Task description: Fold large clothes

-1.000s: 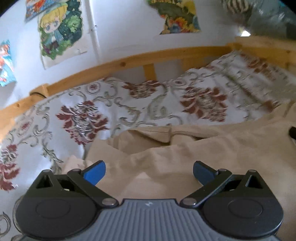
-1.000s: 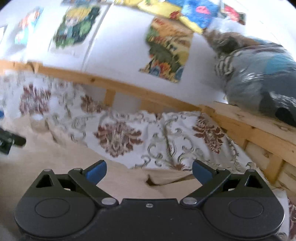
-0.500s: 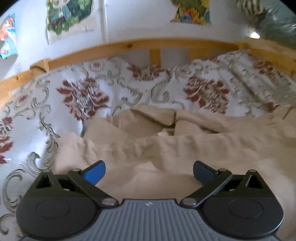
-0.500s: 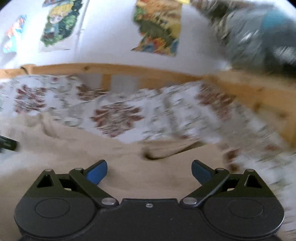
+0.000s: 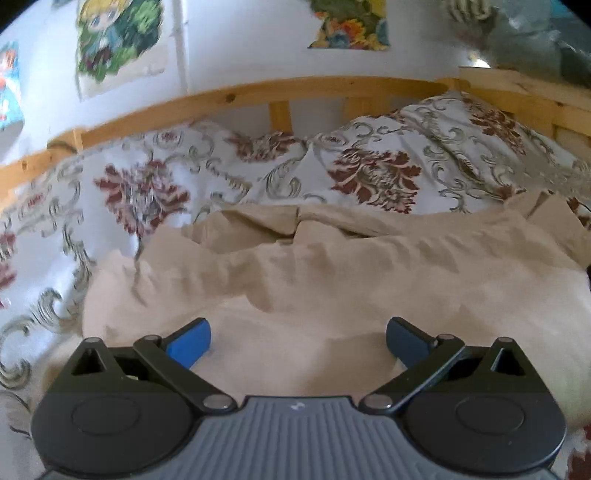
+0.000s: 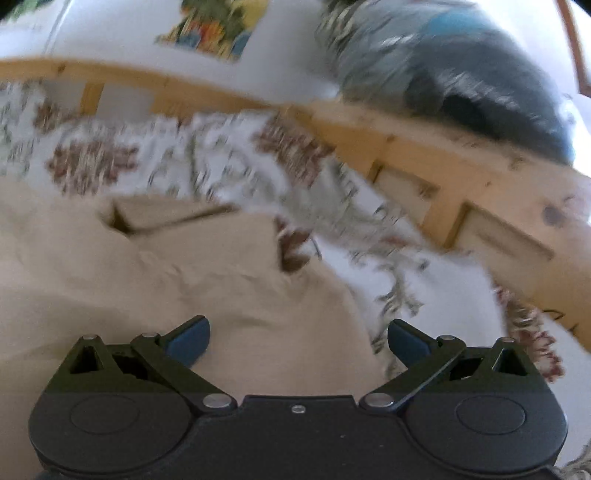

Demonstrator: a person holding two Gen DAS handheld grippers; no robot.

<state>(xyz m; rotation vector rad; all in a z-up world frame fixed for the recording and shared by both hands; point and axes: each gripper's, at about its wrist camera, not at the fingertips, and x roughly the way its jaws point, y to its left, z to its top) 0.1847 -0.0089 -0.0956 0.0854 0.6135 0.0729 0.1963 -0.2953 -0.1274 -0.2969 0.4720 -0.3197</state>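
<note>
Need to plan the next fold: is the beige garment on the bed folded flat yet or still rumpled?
Still rumpled. The beige garment lies in uneven ridges on the floral bedspread, with loose flaps at its far edge. No neat fold shows.

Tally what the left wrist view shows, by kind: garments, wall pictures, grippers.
Beige garment on the floral bedspread: 1
Wall pictures: 3, at and
Left gripper, jaws open: 1
Total: 5

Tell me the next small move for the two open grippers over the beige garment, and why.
Probably lower both and close on the cloth. The left gripper and right gripper, whose jaws have just been opening, stand open with nothing pinched, low over the rumpled beige garment on the floral bedspread.
</note>
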